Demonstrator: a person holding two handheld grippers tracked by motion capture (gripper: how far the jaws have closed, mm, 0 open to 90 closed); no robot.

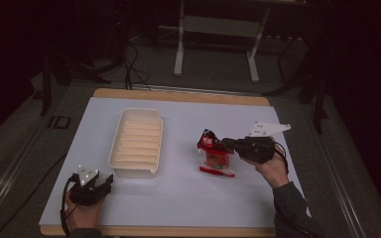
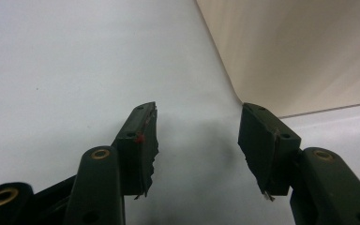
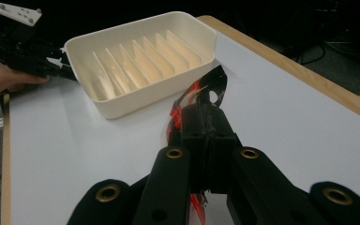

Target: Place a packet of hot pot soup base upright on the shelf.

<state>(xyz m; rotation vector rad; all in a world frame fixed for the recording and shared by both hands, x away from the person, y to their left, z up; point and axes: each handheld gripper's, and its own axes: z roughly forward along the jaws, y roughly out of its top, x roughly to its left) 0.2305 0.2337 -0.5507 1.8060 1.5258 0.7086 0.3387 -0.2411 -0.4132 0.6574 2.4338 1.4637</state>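
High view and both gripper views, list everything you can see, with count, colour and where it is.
Tray: one, cream, with ribbed dividers inside, left of the table's middle.
Packet: one, red and clear with black trim, right of the middle, pinched at its top edge.
Table: one, white top with a wooden edge.
Stand: one, pale grey, on the floor beyond the table.
Left gripper: one, black, jaws apart, beside the tray's near corner.
Right gripper: one, black, jaws closed on the packet.

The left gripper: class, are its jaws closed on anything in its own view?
No. The left gripper has its jaws wide apart with only bare white table surface between them, beside the cream tray.
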